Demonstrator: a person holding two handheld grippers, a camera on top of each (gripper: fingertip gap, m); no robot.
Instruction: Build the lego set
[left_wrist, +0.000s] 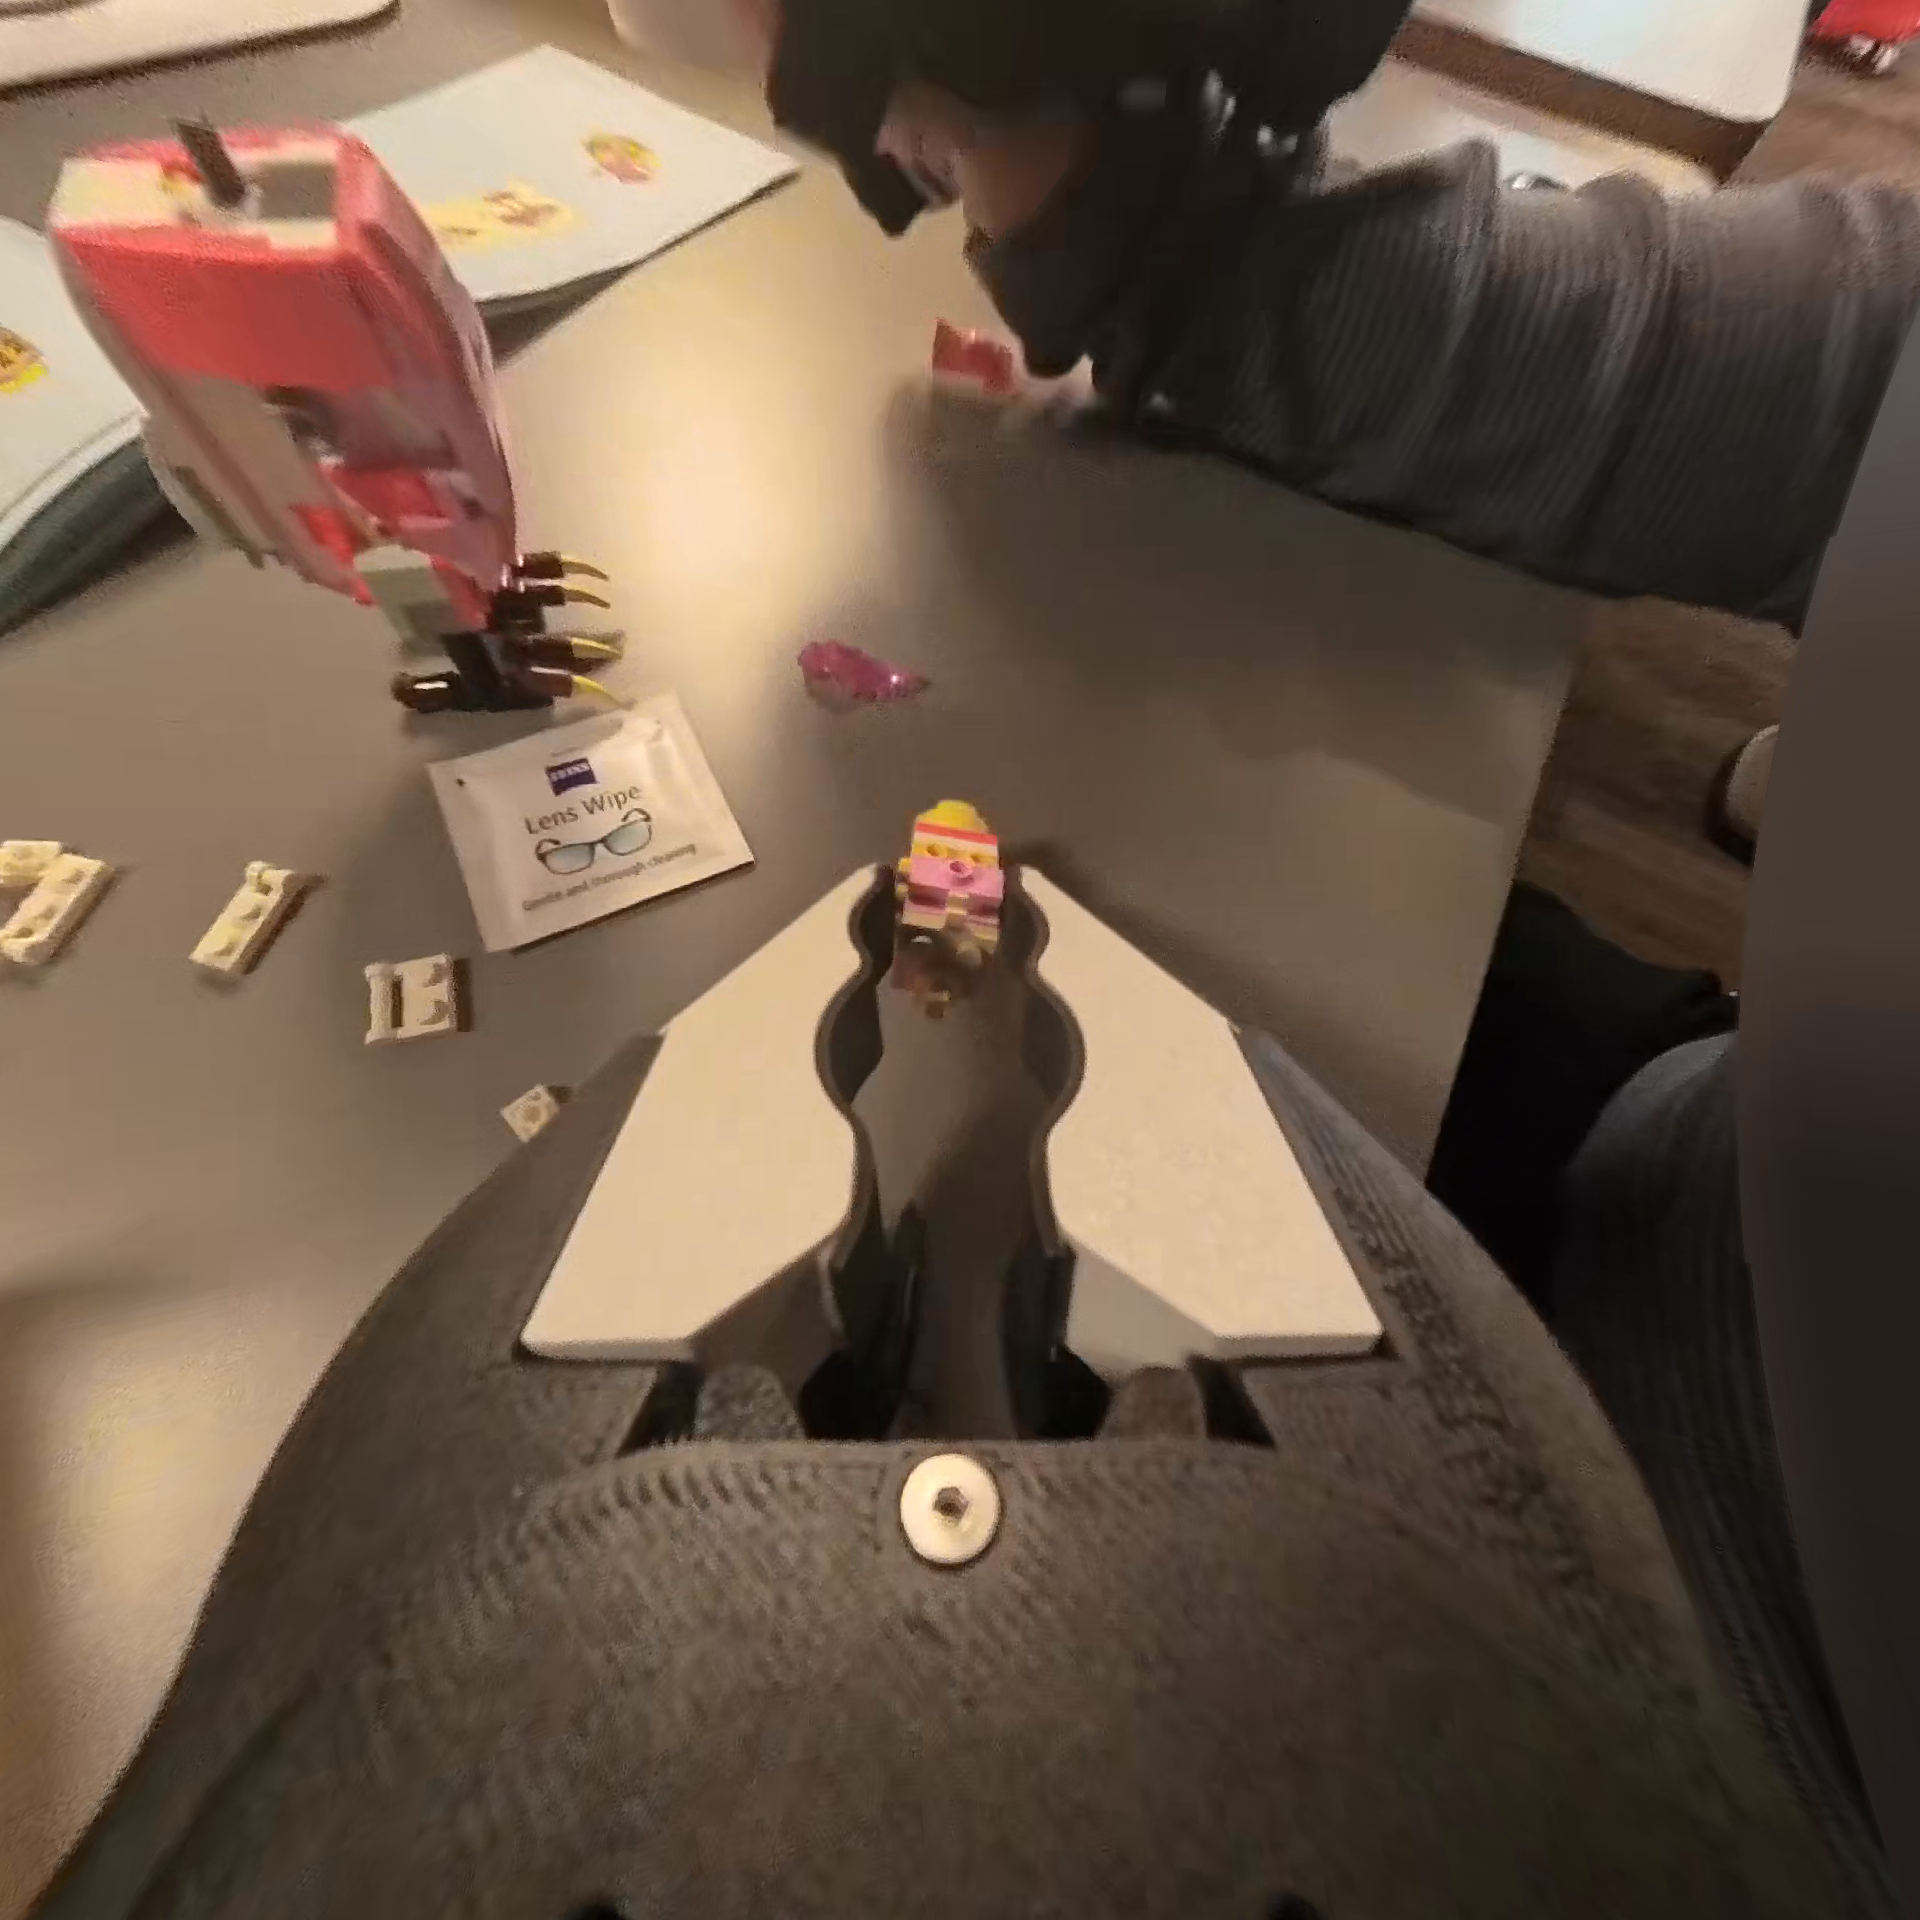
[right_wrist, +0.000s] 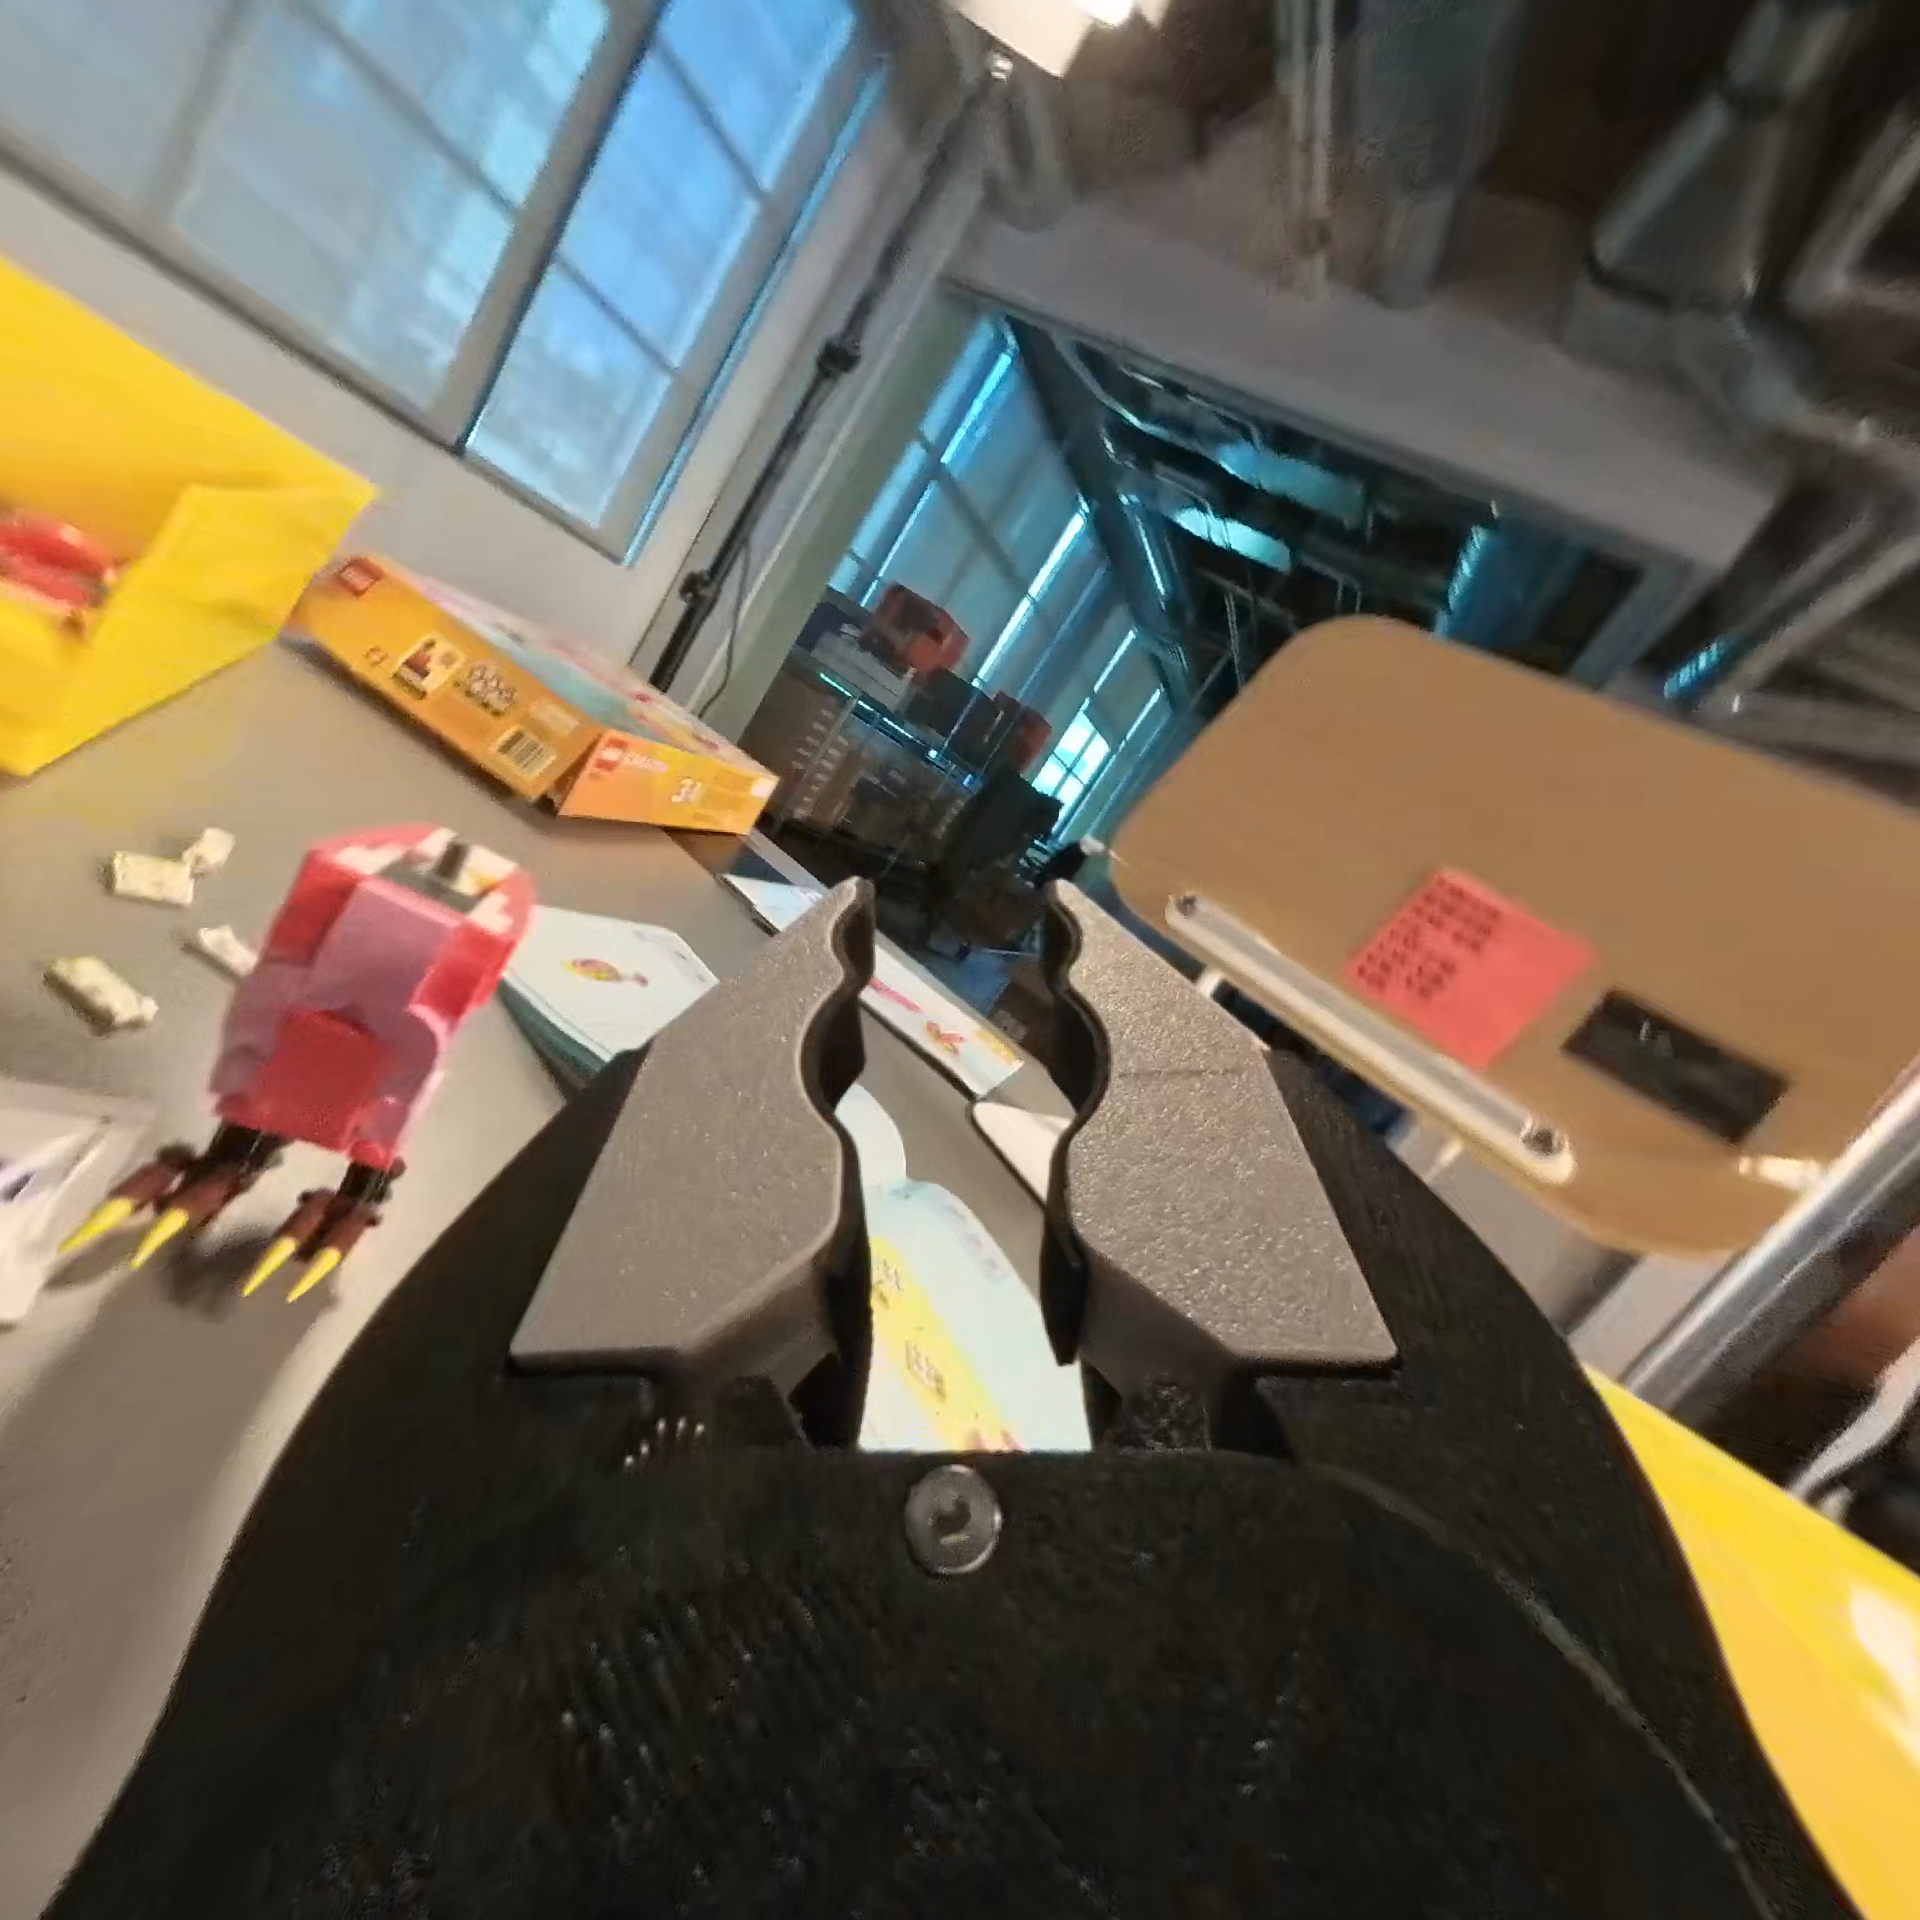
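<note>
My left gripper (left_wrist: 951, 883) is shut on a small pink, yellow and tan brick assembly (left_wrist: 951, 868), which it holds at its tips just above the grey table (left_wrist: 1143, 644). A red and pink brick model (left_wrist: 301, 353) on brown clawed feet with yellow tips (left_wrist: 520, 644) stands at the far left. It also shows in the right wrist view (right_wrist: 364, 997). My right gripper (right_wrist: 956, 914) is open and empty, tilted up above the table's far side. In the left wrist view it is a dark blurred shape (left_wrist: 1039, 125) on a grey-sleeved arm (left_wrist: 1507, 343), near a small red piece (left_wrist: 971, 358).
A white wipe packet (left_wrist: 587, 821), a magenta clear piece (left_wrist: 857, 670) and several white brick pieces (left_wrist: 410, 997) lie on the table. Booklets (right_wrist: 603, 987), an orange set box (right_wrist: 540, 707) and a yellow bin (right_wrist: 156, 582) are farther back. A wooden chair (right_wrist: 1507, 914) stands at the right. About 20 cm separates my left fingertips from my right.
</note>
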